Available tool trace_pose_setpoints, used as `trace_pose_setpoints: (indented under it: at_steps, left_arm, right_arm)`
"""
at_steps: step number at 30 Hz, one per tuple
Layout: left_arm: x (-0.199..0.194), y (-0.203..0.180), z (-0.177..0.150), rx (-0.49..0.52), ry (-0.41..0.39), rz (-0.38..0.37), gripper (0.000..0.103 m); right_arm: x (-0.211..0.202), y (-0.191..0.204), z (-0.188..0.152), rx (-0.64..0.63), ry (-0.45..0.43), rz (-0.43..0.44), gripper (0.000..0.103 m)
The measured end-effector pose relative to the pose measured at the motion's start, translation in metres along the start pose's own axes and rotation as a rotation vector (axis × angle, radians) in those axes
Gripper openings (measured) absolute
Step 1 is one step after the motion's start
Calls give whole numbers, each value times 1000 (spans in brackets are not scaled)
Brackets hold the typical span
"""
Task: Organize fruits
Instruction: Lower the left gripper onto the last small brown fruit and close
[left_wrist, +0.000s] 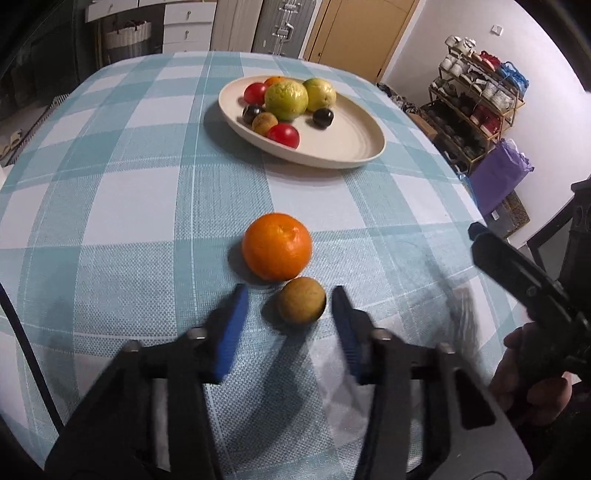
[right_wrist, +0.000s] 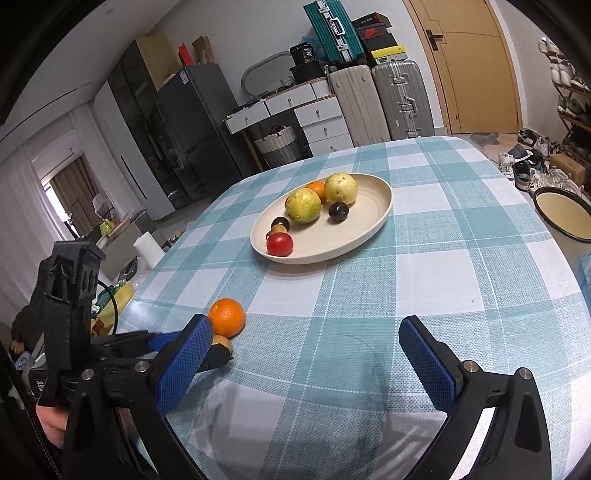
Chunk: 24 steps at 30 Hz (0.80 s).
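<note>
A small brown fruit (left_wrist: 301, 300) lies on the checked tablecloth between the blue pads of my left gripper (left_wrist: 290, 291). The right pad is almost against it and a gap shows on its left side, so the jaws stand open around it. An orange (left_wrist: 277, 245) sits just beyond, touching or nearly touching the brown fruit. Farther back a cream oval plate (left_wrist: 351, 125) holds two yellow-green fruits, tomatoes, dark plums and an orange. My right gripper (right_wrist: 306, 332) hovers open over bare cloth, with the orange (right_wrist: 226, 317) and brown fruit (right_wrist: 221, 341) to its left.
The table's left edge (right_wrist: 147, 288) runs close behind the left gripper (right_wrist: 173, 343). A hand (left_wrist: 528, 380) holds the right gripper at the right. A cream basin (right_wrist: 561, 214) stands off the table's right side, and a shoe rack (left_wrist: 476, 107) and purple bag (left_wrist: 498, 177) are beyond.
</note>
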<state>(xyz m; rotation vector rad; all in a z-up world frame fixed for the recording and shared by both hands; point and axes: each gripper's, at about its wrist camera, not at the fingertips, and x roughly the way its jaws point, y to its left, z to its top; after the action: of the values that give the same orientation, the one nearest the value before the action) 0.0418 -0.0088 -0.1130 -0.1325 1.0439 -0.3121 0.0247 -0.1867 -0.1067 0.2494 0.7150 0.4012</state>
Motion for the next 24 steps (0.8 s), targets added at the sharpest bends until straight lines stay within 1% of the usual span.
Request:
trace_pose_setpoints:
  at_steps: [2,4,8,9,16,19,24]
  left_arm:
    - [-1,1,0,-2,4,-22,24]
    - [0,0,-1,-2,15,-41,24]
    - [-2,0,-2,0,15,-32,24]
    - [-3,0,-2,-1,13,-43,24]
    - [-15,0,-2,6,-7,-61,24]
    - [-24,7,-1,-7,-26,-75,24]
    - [-40,23,3,-33,-68,-85,24]
  right_arm:
    - [-1,-1,-1,4,-3,2,103]
    - [-1,-2,-2,4,-2,-1,103]
    - [-2,-4,-4,14,2,-1,103]
    - [-2,-4,-5,15,3,-2,103]
    - [-1,1,-5,7,15,9,103]
    - [2,4,-5,7,42,46,103]
    - [9,10,-5,-2,68,40,103]
